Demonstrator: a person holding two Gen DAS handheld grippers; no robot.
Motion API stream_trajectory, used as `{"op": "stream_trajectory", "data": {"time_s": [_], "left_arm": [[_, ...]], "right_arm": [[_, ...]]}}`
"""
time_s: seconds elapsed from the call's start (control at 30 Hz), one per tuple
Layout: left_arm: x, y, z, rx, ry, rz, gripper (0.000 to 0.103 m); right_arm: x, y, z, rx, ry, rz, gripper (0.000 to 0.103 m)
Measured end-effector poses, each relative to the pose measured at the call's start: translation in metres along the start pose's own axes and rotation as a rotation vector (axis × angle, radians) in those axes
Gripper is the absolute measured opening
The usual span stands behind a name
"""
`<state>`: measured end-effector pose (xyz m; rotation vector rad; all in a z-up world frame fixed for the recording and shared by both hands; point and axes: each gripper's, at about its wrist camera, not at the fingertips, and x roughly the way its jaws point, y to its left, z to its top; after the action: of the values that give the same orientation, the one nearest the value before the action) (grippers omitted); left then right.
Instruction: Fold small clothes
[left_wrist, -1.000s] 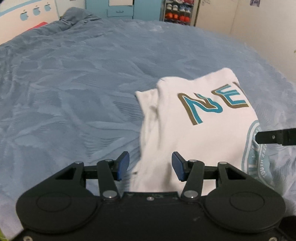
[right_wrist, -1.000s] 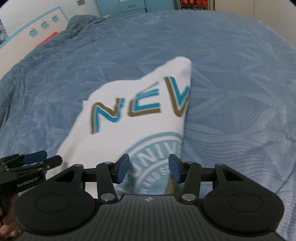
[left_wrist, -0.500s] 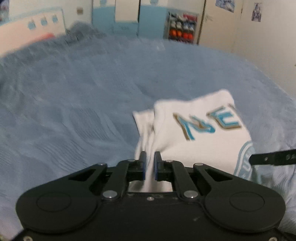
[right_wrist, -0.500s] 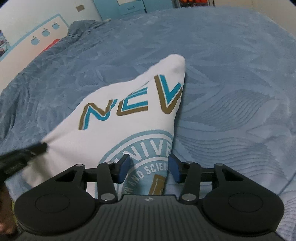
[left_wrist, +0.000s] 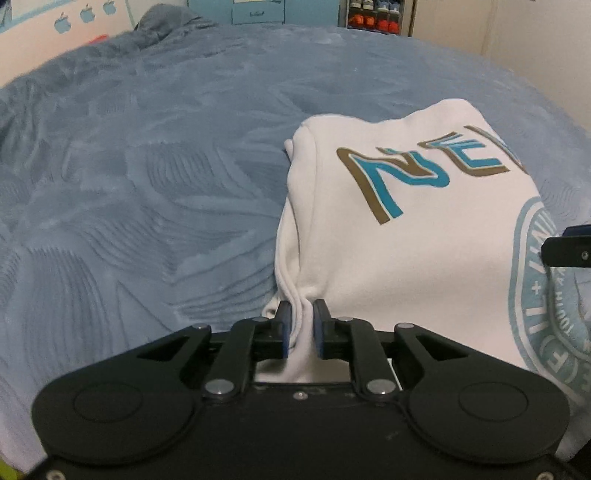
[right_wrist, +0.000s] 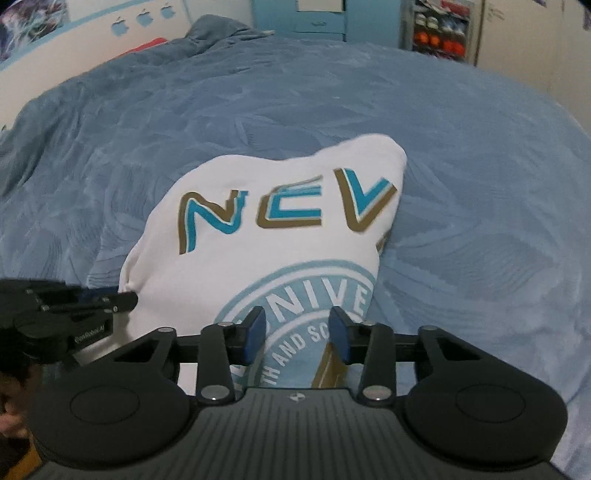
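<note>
A white shirt (left_wrist: 424, 229) with teal and gold lettering and a round teal emblem lies folded on the blue bedspread (left_wrist: 147, 166). My left gripper (left_wrist: 303, 317) is shut on the shirt's near left edge, several cloth layers bunched between its blue pads. In the right wrist view the same shirt (right_wrist: 266, 236) spreads ahead, and my right gripper (right_wrist: 297, 325) stands open over its near right part, above the emblem, nothing pinched. The left gripper (right_wrist: 127, 301) shows at the left of that view, pinching the shirt's corner.
The bedspread (right_wrist: 461, 184) stretches wide on all sides of the shirt, with a rumpled heap at the far end. Beyond it stand blue drawers (left_wrist: 255, 11), a shelf of shoes (right_wrist: 441, 31) and a pale wall (left_wrist: 535, 44). A hand shows at the lower left (right_wrist: 9, 417).
My left gripper went from open to shut on the shirt's left edge. The right gripper stayed open and moved forward over the emblem.
</note>
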<state>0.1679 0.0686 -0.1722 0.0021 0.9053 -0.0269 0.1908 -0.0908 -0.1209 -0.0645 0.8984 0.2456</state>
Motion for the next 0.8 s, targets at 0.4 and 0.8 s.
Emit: {"op": "stream_trajectory", "data": {"time_s": [0.4,0.8], "left_arm": [[-0.086,-0.019,0.033,0.065,-0.180,-0.073,0.033],[0.010,-0.040,0.000,0.143,0.084,-0.093,0.041]], "right_arm": [[-0.031,-0.009,0.017,0.110,0.003,0.053,0.036],[0.046,-0.015,-0.024,0.154,0.212,0.048,0.034]]}}
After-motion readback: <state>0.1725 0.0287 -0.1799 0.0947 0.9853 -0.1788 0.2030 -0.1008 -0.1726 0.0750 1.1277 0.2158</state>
